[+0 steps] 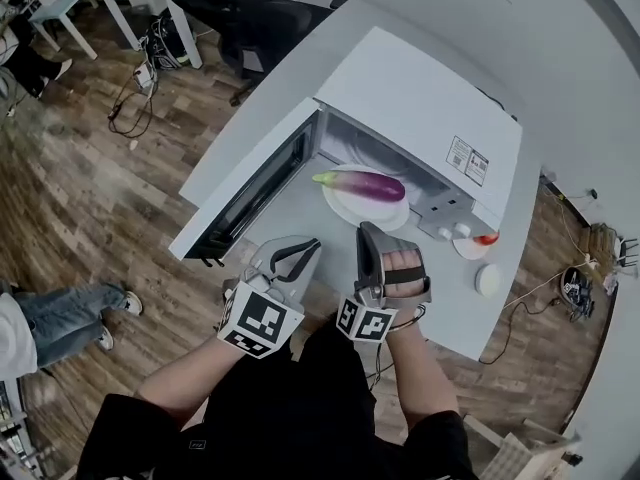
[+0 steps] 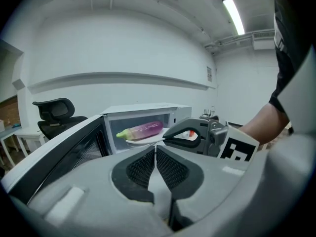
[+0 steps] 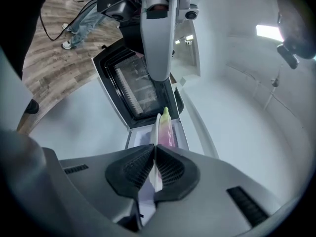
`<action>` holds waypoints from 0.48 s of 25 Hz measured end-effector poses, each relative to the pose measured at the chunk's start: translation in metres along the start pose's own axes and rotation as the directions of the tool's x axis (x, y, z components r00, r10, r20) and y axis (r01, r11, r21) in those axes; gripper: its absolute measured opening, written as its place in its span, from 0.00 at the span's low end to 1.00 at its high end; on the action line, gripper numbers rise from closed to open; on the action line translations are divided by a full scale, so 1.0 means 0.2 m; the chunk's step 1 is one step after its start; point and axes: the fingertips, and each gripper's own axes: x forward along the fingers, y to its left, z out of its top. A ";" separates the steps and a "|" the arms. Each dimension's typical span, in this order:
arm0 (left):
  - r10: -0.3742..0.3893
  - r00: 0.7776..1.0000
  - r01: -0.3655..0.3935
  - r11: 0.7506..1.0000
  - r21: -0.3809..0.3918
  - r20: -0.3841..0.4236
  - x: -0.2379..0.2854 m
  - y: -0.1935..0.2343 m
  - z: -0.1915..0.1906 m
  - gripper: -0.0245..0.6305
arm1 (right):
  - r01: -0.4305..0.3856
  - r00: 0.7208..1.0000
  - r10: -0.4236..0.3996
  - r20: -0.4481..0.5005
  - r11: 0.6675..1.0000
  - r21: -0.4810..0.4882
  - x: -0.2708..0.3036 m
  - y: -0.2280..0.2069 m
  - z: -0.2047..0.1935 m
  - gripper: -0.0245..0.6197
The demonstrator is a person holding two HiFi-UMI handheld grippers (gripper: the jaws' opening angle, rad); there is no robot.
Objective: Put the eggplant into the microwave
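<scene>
Up on the white table [image 1: 455, 303] in the head view, the eggplant [image 1: 365, 185] lies on a plate [image 1: 385, 215] at the mouth of the open microwave [image 1: 420, 108]. In the left gripper view, the left gripper [image 2: 155, 154] has its 2 jaws squeezed together with nothing between them. In the right gripper view, the right gripper [image 3: 154, 157] pinches the plate's rim.

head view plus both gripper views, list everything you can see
boxy microwave oven: one, white, on table, door open
long eggplant: one, purple, green stem, on plate
round flat plate: one, white, before microwave opening
small dish: one, white, red item on it, right of microwave
round disc: one, white, near dish
large table: one, white, under microwave
swivel office chair: one, black, behind table
left tongs: one, grey, shut, empty
right tongs: one, grey, shut on plate rim
</scene>
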 end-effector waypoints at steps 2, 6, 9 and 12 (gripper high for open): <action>-0.015 1.000 0.015 1.000 0.003 0.002 0.02 0.05 -0.01 0.07 | 0.004 1.000 -0.004 -0.025 1.000 0.002 0.05 0.01 0.00 0.08; -0.039 0.999 0.039 0.999 0.015 0.004 0.09 0.11 -0.03 0.07 | 0.009 0.998 -0.008 -0.066 1.000 0.011 0.13 0.06 -0.04 0.08; -0.042 0.999 0.042 0.999 0.023 0.011 0.16 0.14 -0.03 0.07 | 0.009 0.997 -0.009 -0.080 1.000 0.003 0.17 0.09 -0.09 0.08; -0.042 0.999 0.041 0.998 0.036 0.012 0.22 0.15 -0.03 0.07 | 0.013 0.995 -0.012 -0.101 1.000 0.016 0.22 0.11 -0.16 0.08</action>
